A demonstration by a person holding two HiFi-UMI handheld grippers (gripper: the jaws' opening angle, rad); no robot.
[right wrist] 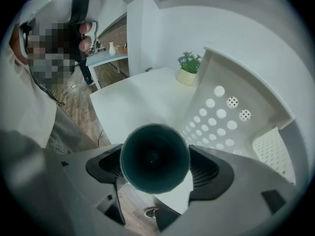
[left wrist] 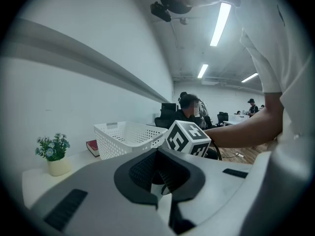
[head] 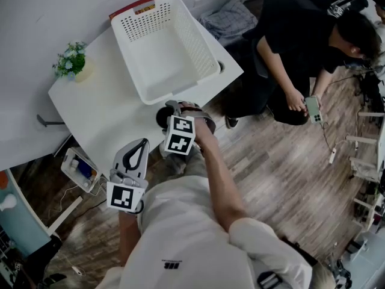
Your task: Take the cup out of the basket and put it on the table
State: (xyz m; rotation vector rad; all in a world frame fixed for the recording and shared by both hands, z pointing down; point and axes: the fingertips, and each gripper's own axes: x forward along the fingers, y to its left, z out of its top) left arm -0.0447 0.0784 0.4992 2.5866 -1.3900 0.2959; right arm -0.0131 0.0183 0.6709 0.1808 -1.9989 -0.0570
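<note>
A dark teal cup (right wrist: 155, 157) sits between the jaws of my right gripper (right wrist: 155, 168), its open mouth facing the camera. In the head view the cup (head: 161, 118) is outside the white perforated basket (head: 198, 38), just in front of its near wall, over the front edge of the white table (head: 102, 110). I cannot tell whether it touches the tabletop. My right gripper (head: 168, 113) is shut on it. My left gripper (head: 141, 146) hangs lower left off the table edge, its jaws together and empty. In the left gripper view, my left gripper (left wrist: 160, 173) points at the basket (left wrist: 123, 137).
A small potted plant (head: 72, 62) stands at the table's left corner. A red book (head: 135, 6) lies behind the basket. A person in black (head: 301, 47) crouches to the right on the wooden floor. A small stand with items (head: 81, 168) is below the table's left.
</note>
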